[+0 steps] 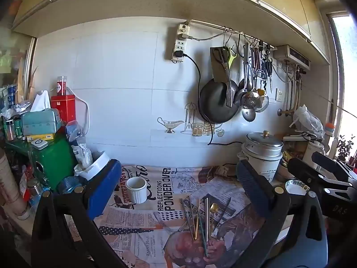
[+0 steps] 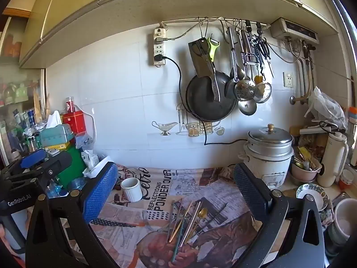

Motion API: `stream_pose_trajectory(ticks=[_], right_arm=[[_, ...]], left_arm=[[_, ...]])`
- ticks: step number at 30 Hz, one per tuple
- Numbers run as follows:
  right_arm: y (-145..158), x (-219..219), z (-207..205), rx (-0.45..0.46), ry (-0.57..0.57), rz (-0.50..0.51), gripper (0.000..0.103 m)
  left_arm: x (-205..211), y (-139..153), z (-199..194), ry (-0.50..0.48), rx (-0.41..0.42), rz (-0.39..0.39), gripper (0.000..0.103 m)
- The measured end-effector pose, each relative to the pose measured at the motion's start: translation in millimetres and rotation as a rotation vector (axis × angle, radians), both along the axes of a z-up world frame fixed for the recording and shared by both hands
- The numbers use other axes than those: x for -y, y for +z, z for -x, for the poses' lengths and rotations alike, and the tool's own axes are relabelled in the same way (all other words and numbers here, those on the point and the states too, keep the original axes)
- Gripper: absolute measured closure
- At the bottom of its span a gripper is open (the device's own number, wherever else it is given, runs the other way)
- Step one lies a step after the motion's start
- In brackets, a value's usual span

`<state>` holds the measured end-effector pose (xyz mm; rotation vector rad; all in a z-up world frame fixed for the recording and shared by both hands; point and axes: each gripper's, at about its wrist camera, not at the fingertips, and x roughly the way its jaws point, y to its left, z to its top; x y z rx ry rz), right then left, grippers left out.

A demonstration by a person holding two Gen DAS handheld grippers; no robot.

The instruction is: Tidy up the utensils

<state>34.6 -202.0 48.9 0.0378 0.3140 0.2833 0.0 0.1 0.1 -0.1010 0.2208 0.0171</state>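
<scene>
Left gripper (image 1: 178,192) spread wide and empty, right gripper (image 2: 176,192) likewise, utensils (image 1: 202,221) heaped loose on the newsprint cloth (image 1: 133,223) at lower centre, white cup (image 1: 136,189) upright centre left, well apart

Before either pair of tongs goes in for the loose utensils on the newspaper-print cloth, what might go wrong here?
1. The utensils lie crossed in a pile, so closing on one may drag or scatter its neighbours.
2. The white cup stands alone on the cloth; dropping in a long piece off-centre could tip it.
3. Both tongs, left and right, face the same pile and might collide.
</scene>
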Motion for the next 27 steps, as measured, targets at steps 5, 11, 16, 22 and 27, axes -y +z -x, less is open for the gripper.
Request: stream_pose_trajectory(ticks=[5, 11, 16, 22, 27], right_arm=[[0.0, -0.1, 0.5, 0.006, 0.005, -0.004, 0.000], [0.3, -1.0, -1.7, -0.005, 0.013, -0.005, 0.000], [-0.2, -1.6, -1.6, -0.011, 0.016, -0.002, 0.000], [-1.2, -1.9, -1.6, -0.012, 0.017, -0.001, 0.000], [-2.1, -1.1, -2.7, -0.016, 0.017, -0.001, 0.000]], left_arm=[[3.1, 3.5, 6.1, -0.002, 0.019, -0.019, 0.000], [7.0, 2.9, 0.4, 0.013, -0.010, -0.031, 0.000], [3.4, -0.8, 0.2, 0.023, -0.013, -0.017, 0.000], [3.4, -4.2, -1.6, 0.026, -0.019, -0.016, 0.000], [4.8, -5.4, -4.3, 0.022, -0.025, -0.025, 0.000]])
